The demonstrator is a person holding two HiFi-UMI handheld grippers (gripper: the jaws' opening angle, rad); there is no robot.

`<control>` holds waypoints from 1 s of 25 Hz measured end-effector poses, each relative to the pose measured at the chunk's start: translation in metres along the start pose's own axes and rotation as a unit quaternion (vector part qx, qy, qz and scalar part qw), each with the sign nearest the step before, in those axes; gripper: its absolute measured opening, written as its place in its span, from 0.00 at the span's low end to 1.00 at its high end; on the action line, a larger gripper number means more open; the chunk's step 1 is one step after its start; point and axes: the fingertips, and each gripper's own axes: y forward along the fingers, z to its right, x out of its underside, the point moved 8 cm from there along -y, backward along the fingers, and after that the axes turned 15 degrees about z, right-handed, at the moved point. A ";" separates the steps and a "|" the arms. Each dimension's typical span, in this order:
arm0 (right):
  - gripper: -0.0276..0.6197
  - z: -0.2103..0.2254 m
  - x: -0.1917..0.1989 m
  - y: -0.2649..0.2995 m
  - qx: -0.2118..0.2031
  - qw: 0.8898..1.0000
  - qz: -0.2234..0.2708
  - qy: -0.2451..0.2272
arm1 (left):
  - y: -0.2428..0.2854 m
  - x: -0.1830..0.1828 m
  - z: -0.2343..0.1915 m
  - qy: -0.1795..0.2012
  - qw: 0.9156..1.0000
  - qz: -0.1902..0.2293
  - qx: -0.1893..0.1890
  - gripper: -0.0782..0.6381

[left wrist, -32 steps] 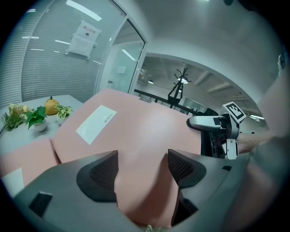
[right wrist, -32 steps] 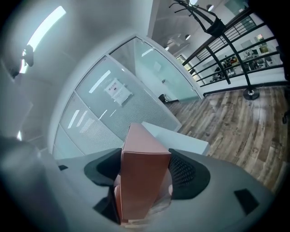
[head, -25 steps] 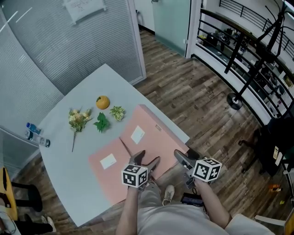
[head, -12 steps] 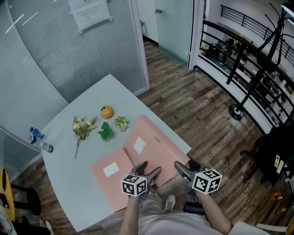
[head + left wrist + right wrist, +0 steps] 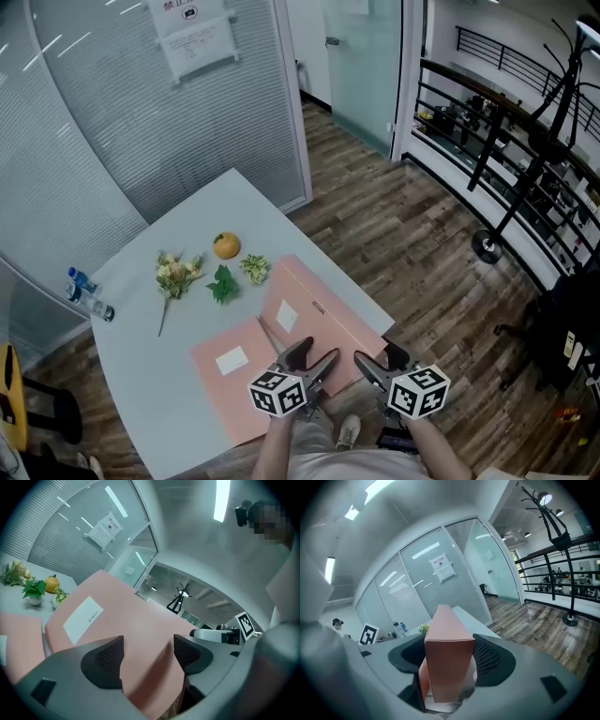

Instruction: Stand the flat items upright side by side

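My right gripper (image 5: 379, 364) is closed on the near end of the right box (image 5: 328, 314), a flat pink one at the table (image 5: 141, 375) edge nearest me. In the right gripper view the box's narrow end (image 5: 446, 625) fills the wide gap of the gripper (image 5: 449, 662): the right pad (image 5: 487, 657) meets its side, while the left pad is mostly hidden behind it. My left gripper (image 5: 307, 359) hangs over the same box with its jaws apart and nothing pinched. In its own view the gripper (image 5: 147, 651) shows both pads clear, with only the box's broad pink face (image 5: 122, 606) and white label (image 5: 82, 616) beyond them. The print on that label is too small to read. From the head view both grippers and their marker cubes cover the near edge of this box, so I cannot tell whether that end rests on the table or is lifted. The left box (image 5: 225, 389), also pink and labelled, lies flat just beside it. Its near right corner is hidden behind my left cube, and only a strip of it shows at the left gripper view's left edge. Farther back stand an orange (image 5: 226, 246), a bunch of flowers (image 5: 176, 275) and two small leafy sprigs. Bottles (image 5: 86, 292) lie at the table's far left edge, too small to make out well.
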 end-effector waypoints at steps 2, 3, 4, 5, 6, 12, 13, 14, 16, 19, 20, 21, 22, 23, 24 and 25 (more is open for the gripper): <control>0.53 -0.002 -0.001 0.000 -0.001 1.000 -0.001 -0.010 | 0.003 -0.006 0.005 0.001 1.000 0.009 0.007 0.57; 0.53 -0.003 -0.002 -0.001 -0.002 1.000 -0.001 -0.016 | 0.003 -0.008 0.007 0.003 1.000 0.012 0.009 0.57; 0.53 -0.004 -0.002 -0.001 -0.003 1.000 -0.002 -0.022 | 0.003 -0.008 0.008 0.005 1.000 0.012 0.008 0.57; 0.53 -0.005 -0.003 -0.001 -0.005 1.000 -0.002 -0.029 | 0.003 -0.007 0.008 0.006 1.000 0.012 0.007 0.57; 0.53 -0.006 -0.004 -0.002 -0.007 0.999 -0.003 -0.035 | 0.003 -0.007 0.007 0.006 1.000 0.013 0.005 0.57; 0.53 -0.019 -0.007 -0.001 -0.013 0.997 -0.004 -0.076 | -0.002 -0.007 0.004 -0.004 1.000 0.024 0.007 0.57; 0.53 -0.020 -0.008 -0.001 -0.013 0.997 -0.004 -0.082 | -0.003 -0.008 0.003 -0.005 1.000 0.025 0.008 0.57; 0.53 -0.022 -0.008 -0.002 -0.014 0.996 -0.003 -0.088 | -0.004 -0.007 0.003 -0.006 1.000 0.025 0.009 0.57; 0.53 -0.025 -0.009 -0.003 -0.017 0.995 -0.003 -0.100 | -0.005 -0.006 0.002 -0.014 0.999 0.026 0.011 0.57; 0.53 -0.029 -0.009 -0.003 -0.026 0.992 -0.004 -0.120 | -0.009 -0.003 -0.001 -0.029 0.999 0.029 0.014 0.57; 0.53 -0.031 -0.009 -0.004 -0.029 0.992 -0.004 -0.126 | -0.010 -0.002 -0.001 -0.032 0.999 0.030 0.014 0.57; 0.53 -0.034 -0.009 -0.004 -0.031 0.991 -0.005 -0.132 | -0.012 -0.001 -0.002 -0.033 0.999 0.030 0.014 0.57; 0.53 -0.036 -0.008 -0.005 -0.033 0.990 -0.005 -0.139 | -0.013 -0.001 -0.002 -0.034 0.999 0.031 0.014 0.57; 0.53 -0.038 -0.008 -0.005 -0.035 0.989 -0.006 -0.145 | -0.015 -0.001 -0.003 -0.036 0.999 0.032 0.013 0.57; 0.53 -0.041 -0.008 -0.006 -0.038 0.988 -0.007 -0.150 | -0.016 0.000 -0.004 -0.038 0.999 0.034 0.011 0.57; 0.53 -0.044 -0.008 -0.006 -0.041 0.987 -0.008 -0.156 | -0.018 0.000 -0.005 -0.041 0.998 0.036 0.009 0.57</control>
